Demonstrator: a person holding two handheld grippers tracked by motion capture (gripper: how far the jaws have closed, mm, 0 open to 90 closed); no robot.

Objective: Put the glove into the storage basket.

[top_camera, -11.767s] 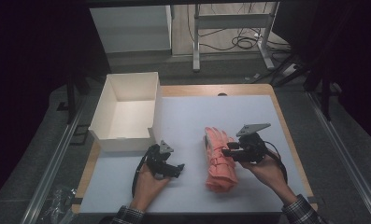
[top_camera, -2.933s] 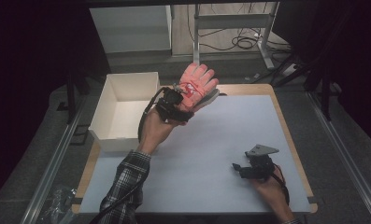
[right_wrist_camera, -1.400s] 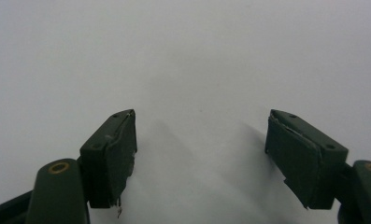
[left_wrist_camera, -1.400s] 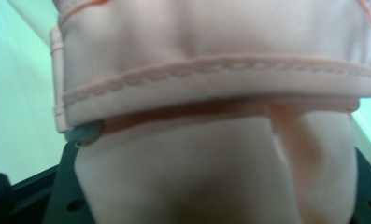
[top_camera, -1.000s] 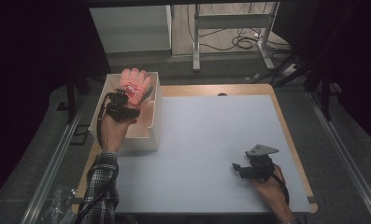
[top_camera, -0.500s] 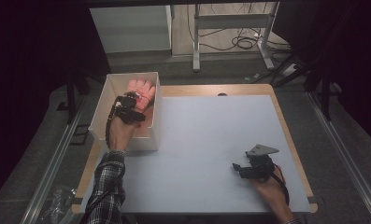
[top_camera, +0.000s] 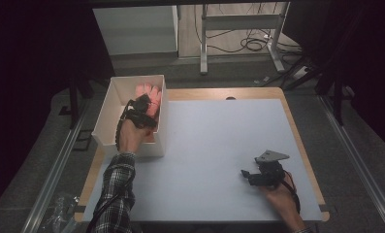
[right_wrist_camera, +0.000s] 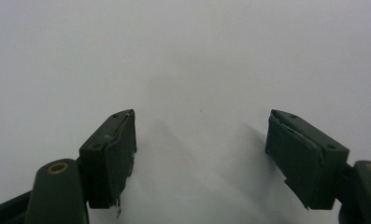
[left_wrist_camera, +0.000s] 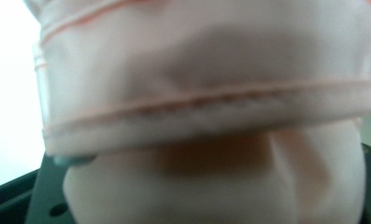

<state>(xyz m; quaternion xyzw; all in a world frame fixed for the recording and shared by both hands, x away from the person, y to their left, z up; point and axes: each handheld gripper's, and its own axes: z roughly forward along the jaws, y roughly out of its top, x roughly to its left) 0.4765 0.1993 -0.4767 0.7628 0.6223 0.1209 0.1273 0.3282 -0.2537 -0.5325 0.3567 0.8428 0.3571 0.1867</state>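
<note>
left gripper: my black body, compact, cable looping back from jaws twd wrist.
left sleeve: plaid, dark w/ pale checks, runs behind my left jaws to the cuff.
left jaw bases: black, flat, one small round hole near the lower-left corner of the left gripper view.
right gripper: two dark green-black jaws, blocky, squared tips.
right pads: dark rubbery sheets on the inner faces, edges frayed, a bit peeling at the lower end.
right screws: small recessed dots on top of each jaw; brass-coloured ring at each base.
right plate: grey, three-cornered, behind my jaws.
right cable: black, trails behind the body.
</note>
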